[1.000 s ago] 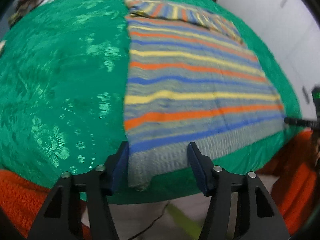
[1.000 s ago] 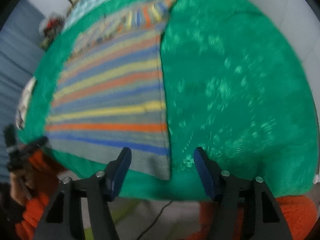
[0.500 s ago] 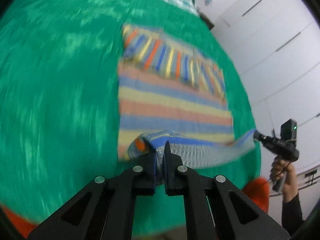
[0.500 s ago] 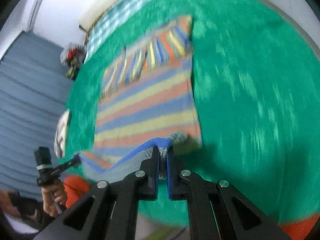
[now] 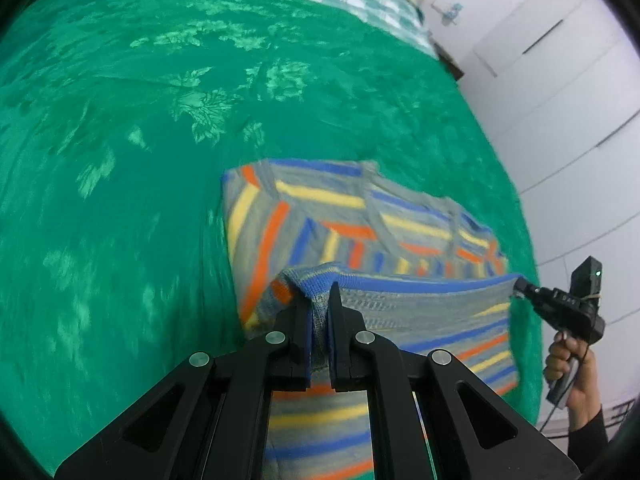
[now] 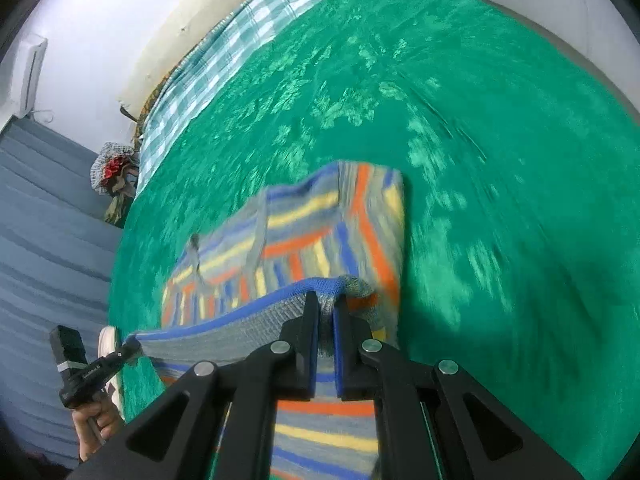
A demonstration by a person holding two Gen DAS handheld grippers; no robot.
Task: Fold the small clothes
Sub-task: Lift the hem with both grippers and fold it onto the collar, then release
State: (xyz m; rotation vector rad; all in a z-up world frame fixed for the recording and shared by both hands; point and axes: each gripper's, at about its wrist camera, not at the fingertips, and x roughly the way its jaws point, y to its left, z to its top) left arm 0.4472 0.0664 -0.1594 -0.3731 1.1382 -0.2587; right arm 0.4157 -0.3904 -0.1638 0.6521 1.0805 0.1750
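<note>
Starting on the left side: the left gripper has its jaws squeezed nearly together, pinching the grey ribbed hem of the striped sweater at its left corner. You can see the knit bunched up between the blue pads and rising to a little peak just past the fingertips. From there the hem runs taut as a straight blue-edged line across to the right gripper, which shows up in the left wrist view at the far right, held in a hand with a dark sleeve.

Same story from the right wrist view: the right gripper is clamped just as tight on the hem's other corner, fabric wedged between its pads, and the left gripper sits at the far left of that view gripping its end of the hem.

The sweater lies on the green floral bedspread, toward the near edge of the bed. Its lower part is lifted and drawn over the rest, so the hem hangs above the chest, just short of the folded-in sleeves and neckline. The upper part lies flat on the bedspread. A checked sheet covers the bed's far end.
</note>
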